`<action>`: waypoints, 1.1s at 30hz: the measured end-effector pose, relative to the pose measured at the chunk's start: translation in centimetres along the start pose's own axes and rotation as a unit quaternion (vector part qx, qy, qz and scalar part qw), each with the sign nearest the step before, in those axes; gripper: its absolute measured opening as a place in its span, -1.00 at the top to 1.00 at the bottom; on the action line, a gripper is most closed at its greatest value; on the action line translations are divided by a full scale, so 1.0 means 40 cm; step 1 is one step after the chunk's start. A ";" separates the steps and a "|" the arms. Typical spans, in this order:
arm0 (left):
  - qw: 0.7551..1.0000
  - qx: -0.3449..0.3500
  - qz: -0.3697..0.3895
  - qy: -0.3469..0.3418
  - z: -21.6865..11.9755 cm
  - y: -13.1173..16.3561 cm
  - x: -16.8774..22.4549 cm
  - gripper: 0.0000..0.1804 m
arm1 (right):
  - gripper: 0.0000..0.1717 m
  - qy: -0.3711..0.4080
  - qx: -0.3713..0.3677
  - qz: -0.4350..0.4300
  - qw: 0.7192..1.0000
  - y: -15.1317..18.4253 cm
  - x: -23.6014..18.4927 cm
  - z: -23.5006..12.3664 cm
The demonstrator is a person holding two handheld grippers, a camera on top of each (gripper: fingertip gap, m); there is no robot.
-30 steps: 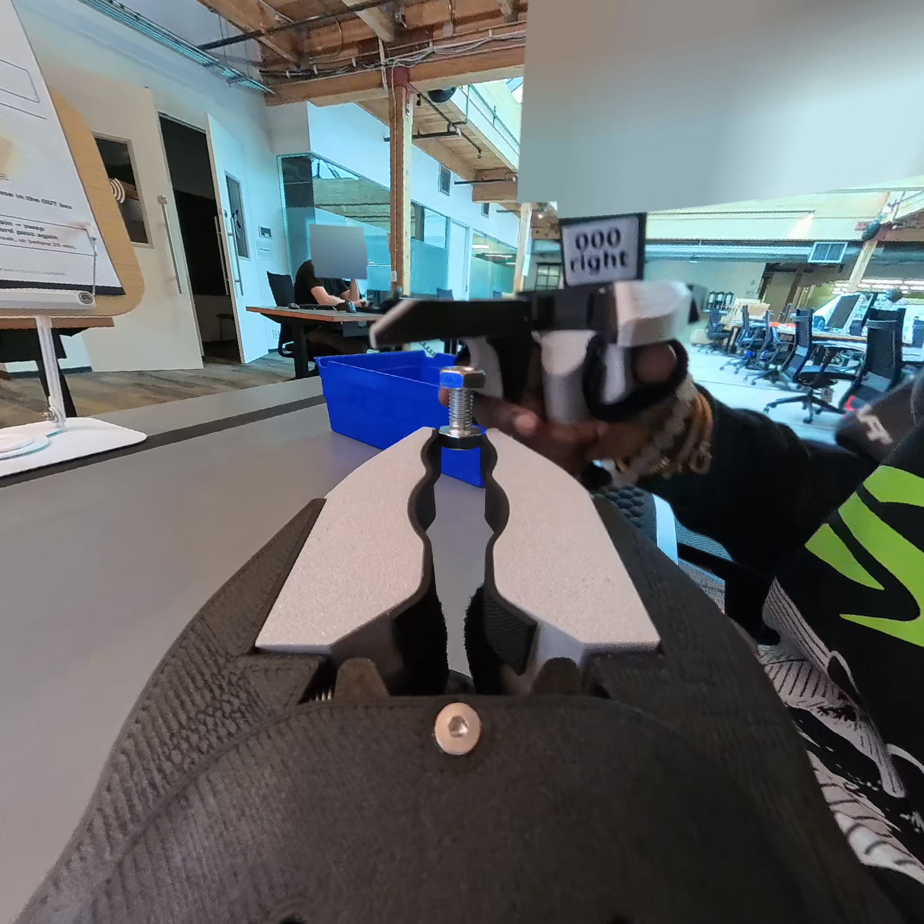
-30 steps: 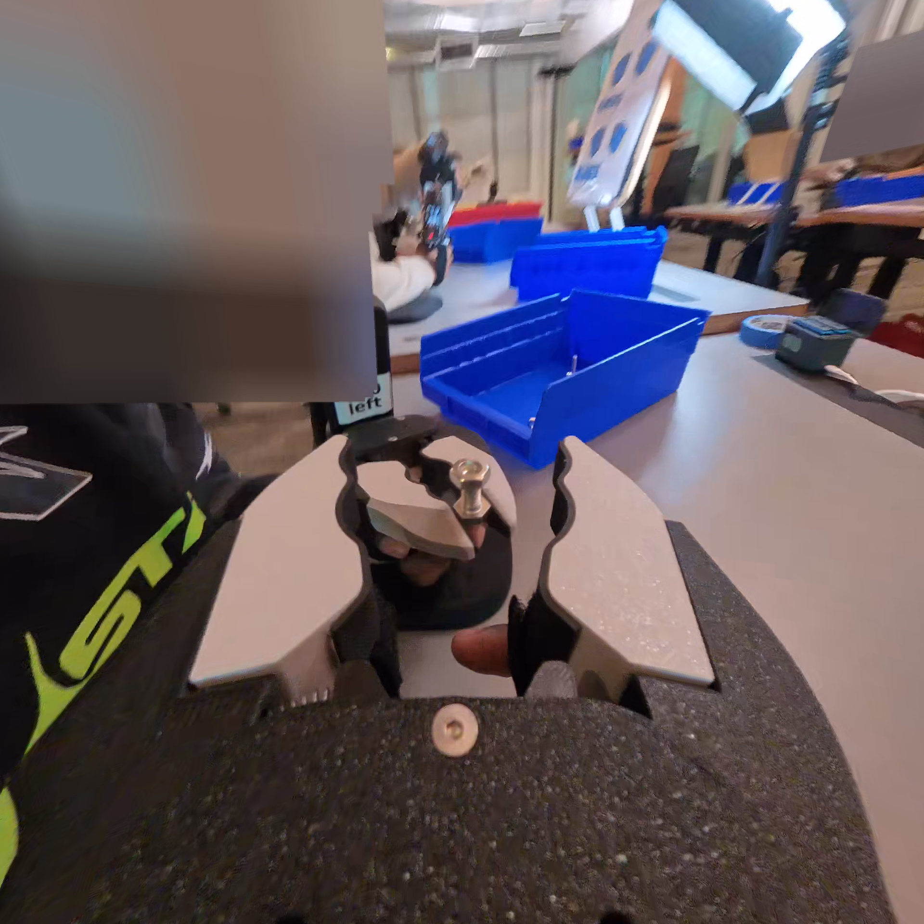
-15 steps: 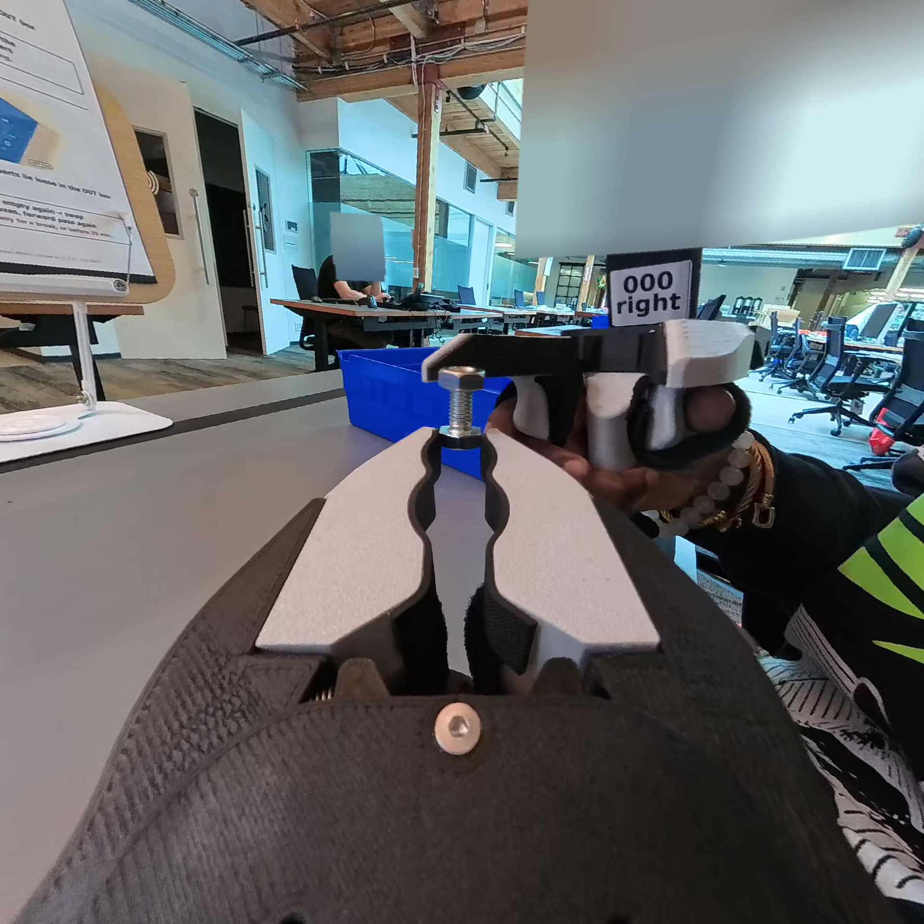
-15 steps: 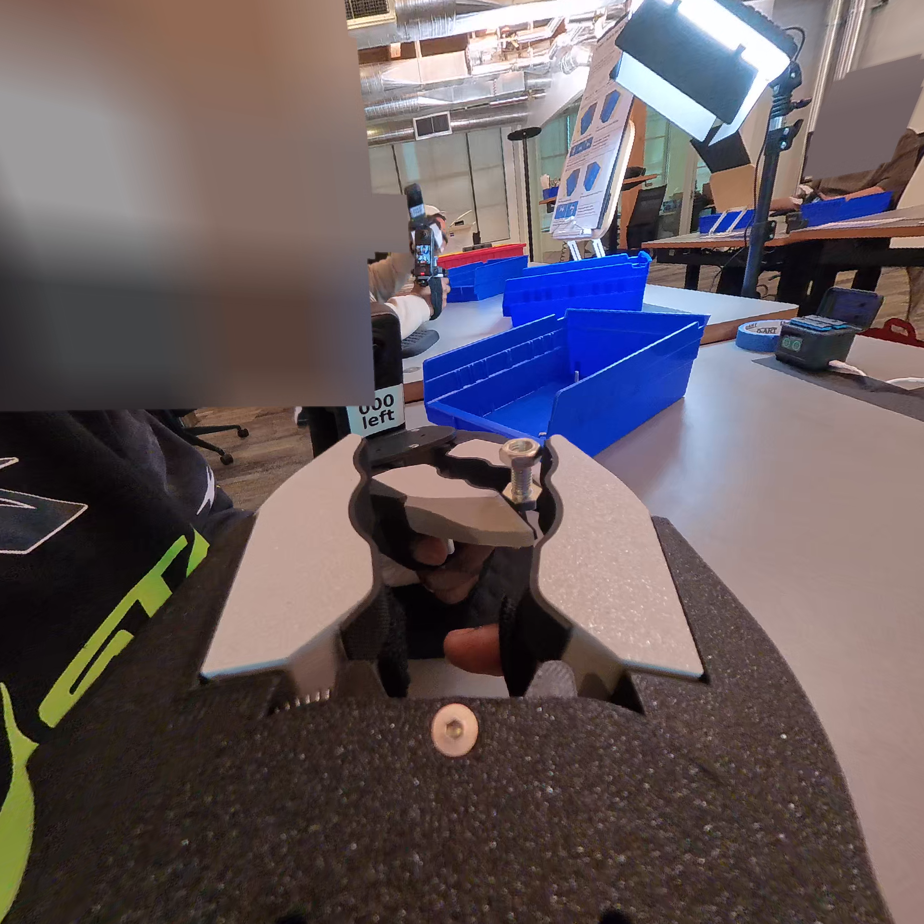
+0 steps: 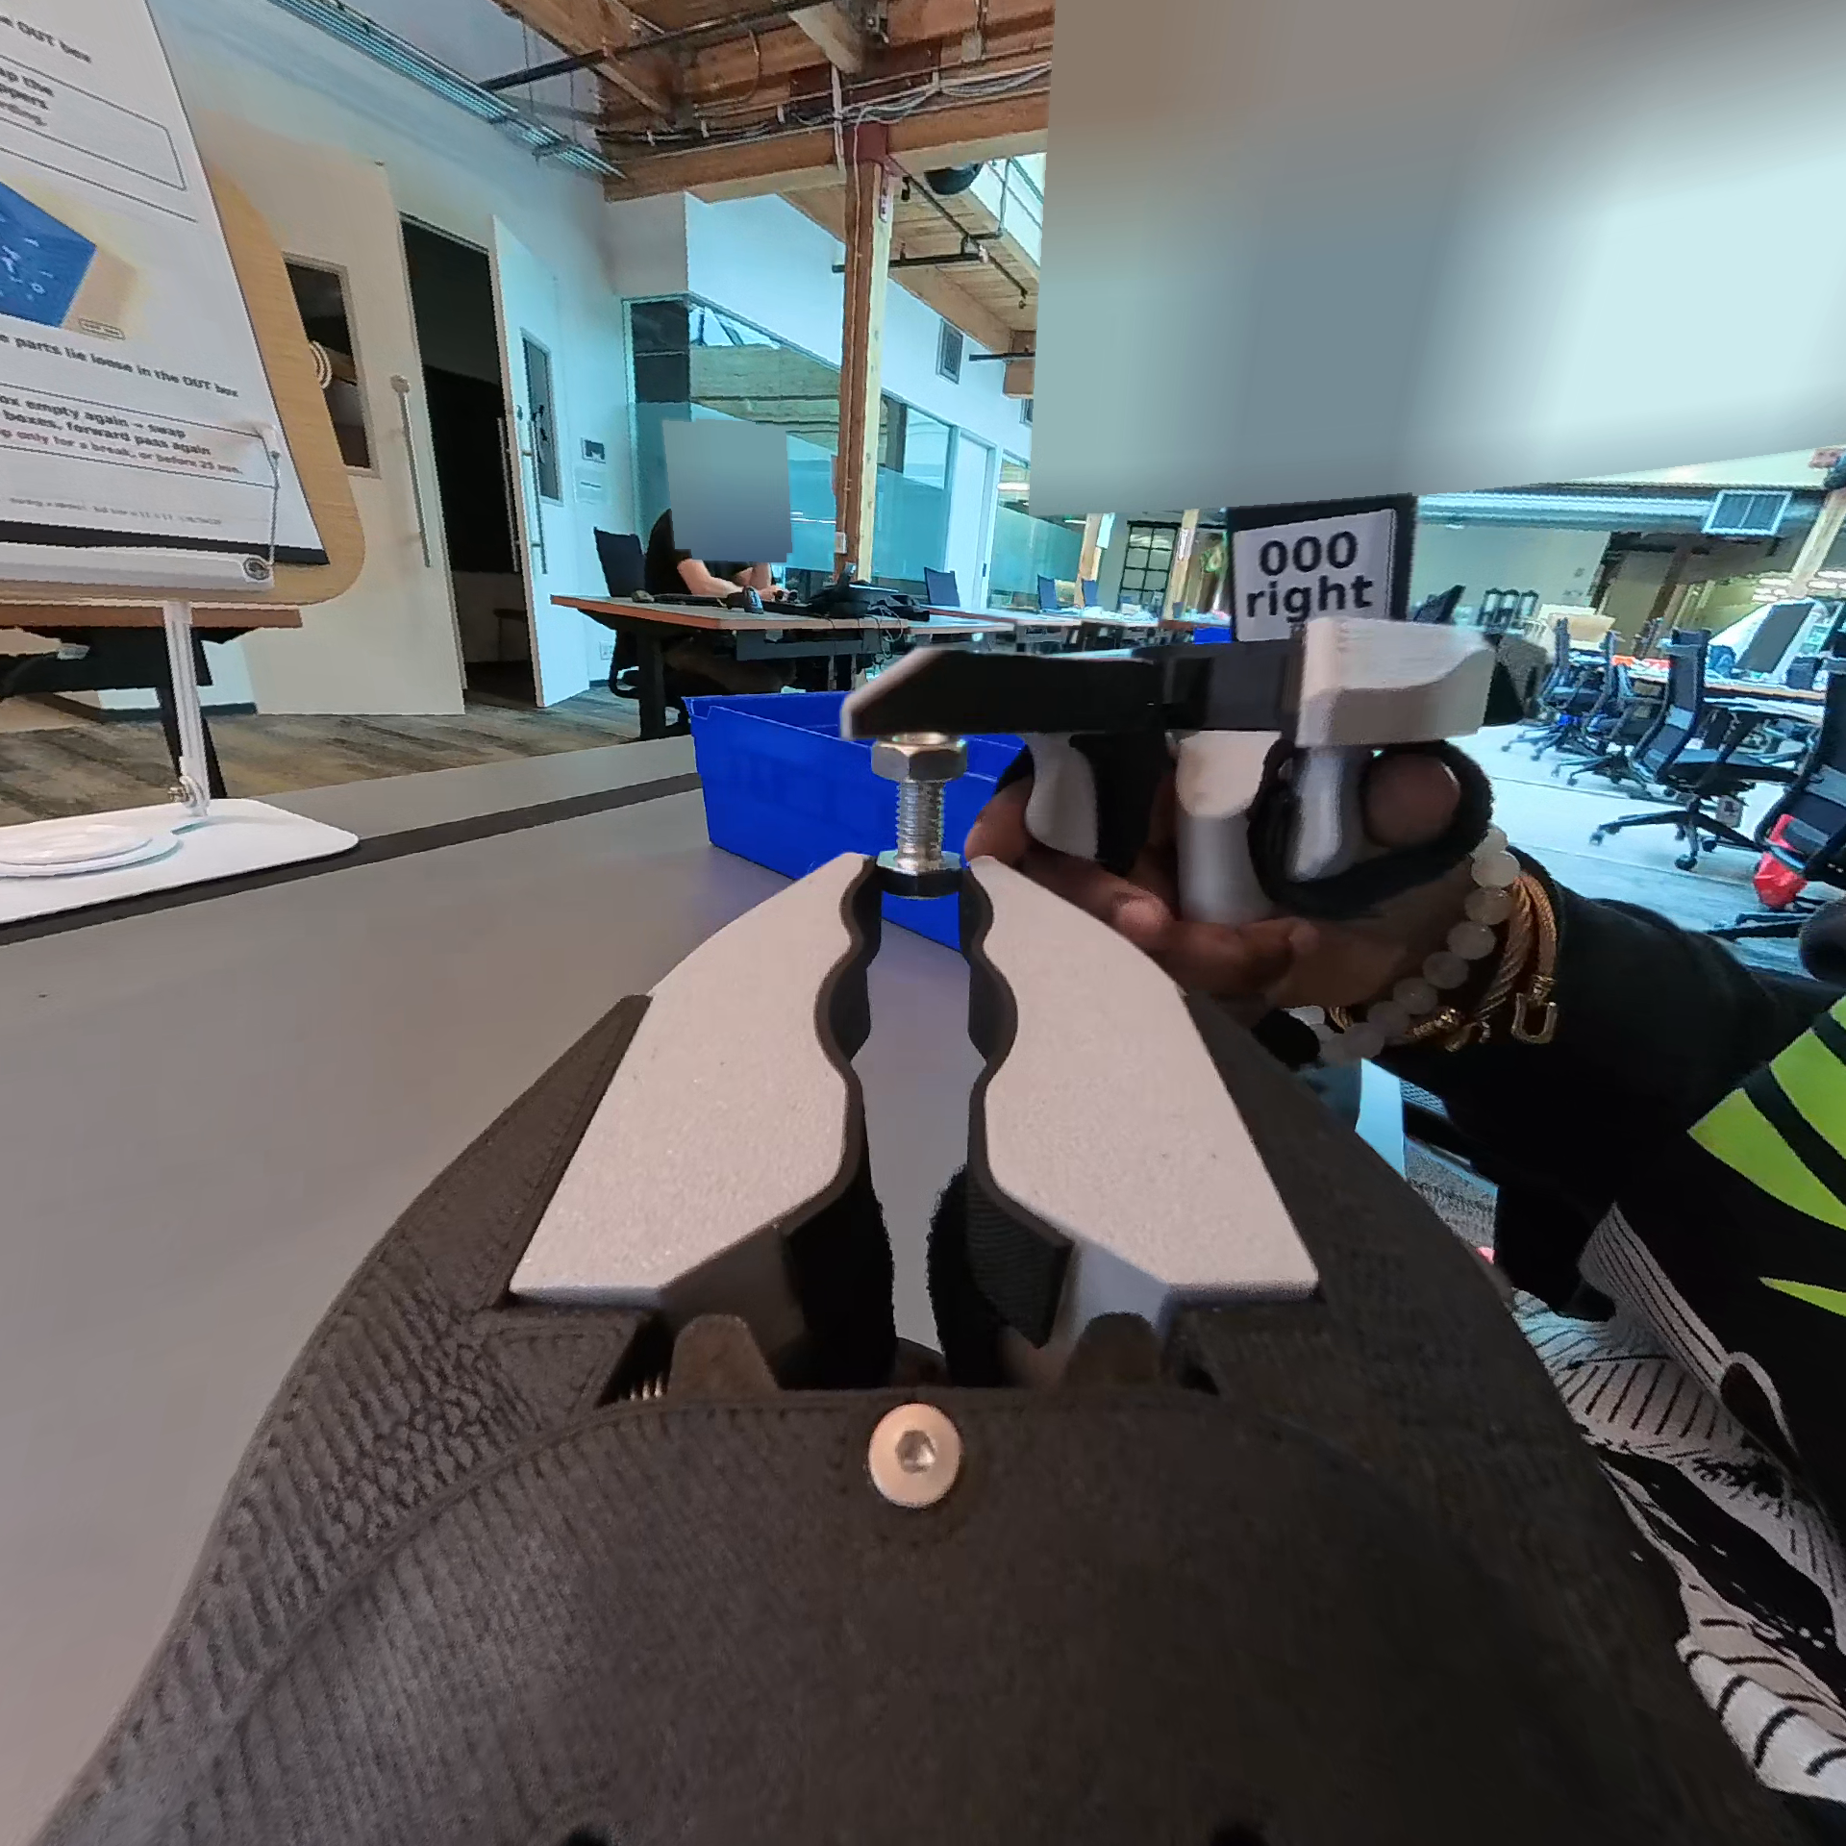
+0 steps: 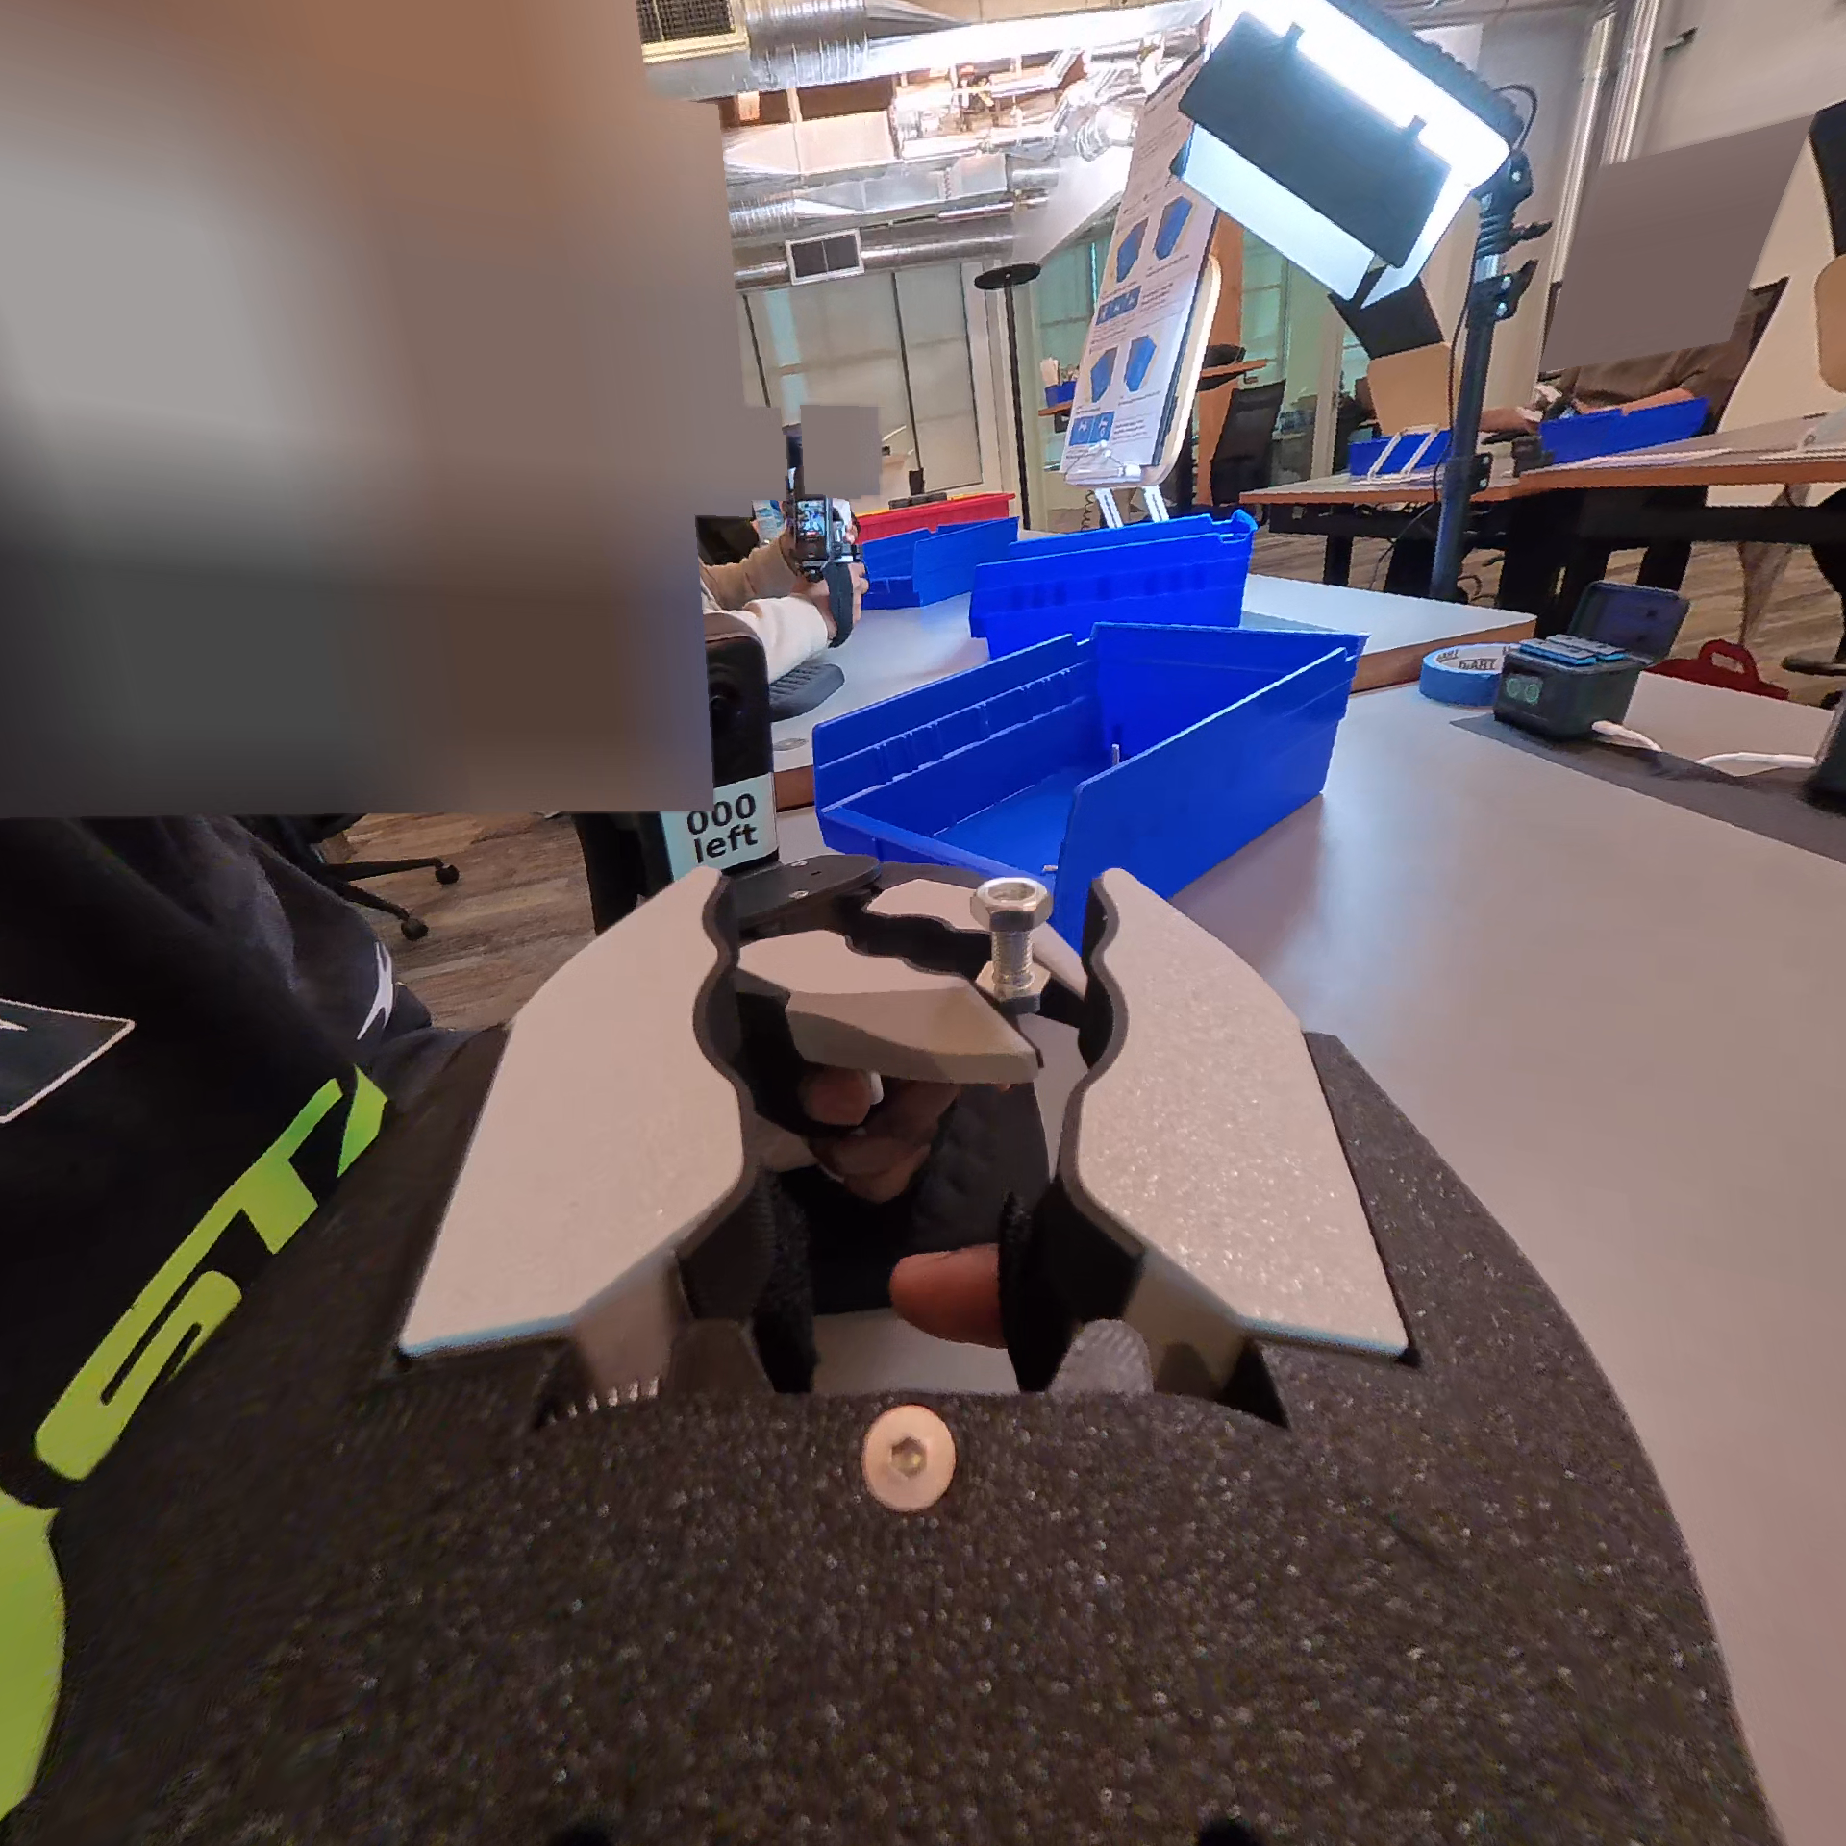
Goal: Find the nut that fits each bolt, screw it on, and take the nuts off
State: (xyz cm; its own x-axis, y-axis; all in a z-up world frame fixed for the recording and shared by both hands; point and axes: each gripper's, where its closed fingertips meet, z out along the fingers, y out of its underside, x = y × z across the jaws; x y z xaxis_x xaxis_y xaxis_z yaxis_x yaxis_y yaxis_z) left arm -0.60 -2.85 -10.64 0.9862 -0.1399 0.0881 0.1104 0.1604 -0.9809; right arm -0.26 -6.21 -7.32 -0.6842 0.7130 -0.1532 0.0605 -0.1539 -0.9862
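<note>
My left gripper (image 5: 917, 881) is shut on the lower hex end of a silver bolt (image 5: 921, 814) and holds it upright above the grey table (image 5: 350, 999). A hex nut (image 5: 919, 756) sits at the bolt's top. My right gripper (image 6: 904, 899) is open. Its fingers stand on either side of the nut (image 6: 1011, 904), which is close to the right finger (image 6: 1179, 999) with a small gap. In the left wrist view the right gripper's dark finger (image 5: 999, 689) lies level just over the nut. The left gripper's fingers (image 6: 899, 1019) show in the right wrist view.
An open blue bin (image 6: 1199, 759) stands on the table behind the bolt and also shows in the left wrist view (image 5: 789, 799). More blue bins (image 6: 1109, 589), a tape roll (image 6: 1458, 669) and a small case (image 6: 1568, 679) are farther back. A sign stand (image 5: 180, 699) is at the left. There is about 4 cm between the tips of the two grippers.
My right gripper's jaws have narrowed and it has moved so that the nut lies between its fingers, near the right one. My left gripper keeps its hold on the bolt.
</note>
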 end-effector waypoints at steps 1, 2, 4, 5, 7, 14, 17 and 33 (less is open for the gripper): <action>1.000 -0.002 0.001 0.000 0.001 0.001 0.001 0.84 | 0.21 -0.003 0.000 0.000 1.000 0.001 0.000 0.005; 1.000 -0.004 0.003 0.001 0.002 0.003 0.002 0.84 | 0.20 -0.006 -0.001 0.000 1.000 0.002 -0.001 0.011; 1.000 -0.009 0.008 0.004 0.004 0.007 0.006 0.84 | 0.20 -0.011 -0.005 -0.003 1.000 0.008 -0.003 0.022; 1.000 -0.012 0.010 0.006 0.005 0.008 0.008 0.84 | 0.20 -0.014 -0.008 -0.004 1.000 0.012 -0.004 0.027; 1.000 -0.014 0.011 0.007 0.006 0.010 0.009 0.84 | 0.20 -0.018 -0.011 -0.003 1.000 0.017 -0.006 0.031; 1.000 -0.015 0.007 0.005 0.007 0.012 0.006 0.84 | 0.23 -0.012 -0.010 0.002 1.000 0.023 -0.007 0.012; 1.000 -0.015 0.005 0.004 0.006 0.012 0.004 0.84 | 0.25 -0.006 -0.008 0.005 1.000 0.023 -0.010 -0.001; 1.000 -0.017 0.011 0.005 0.007 0.016 0.008 0.84 | 0.20 -0.001 -0.005 -0.003 1.000 0.025 0.004 0.006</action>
State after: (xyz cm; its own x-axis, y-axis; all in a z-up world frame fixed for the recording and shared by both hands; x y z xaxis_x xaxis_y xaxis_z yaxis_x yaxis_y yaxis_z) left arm -0.19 -2.50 -11.19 0.9870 -0.1472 0.0643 0.0837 0.1299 -0.9880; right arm -0.49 -6.42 -8.30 -0.6853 0.7131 -0.1475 0.0644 -0.1425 -0.9877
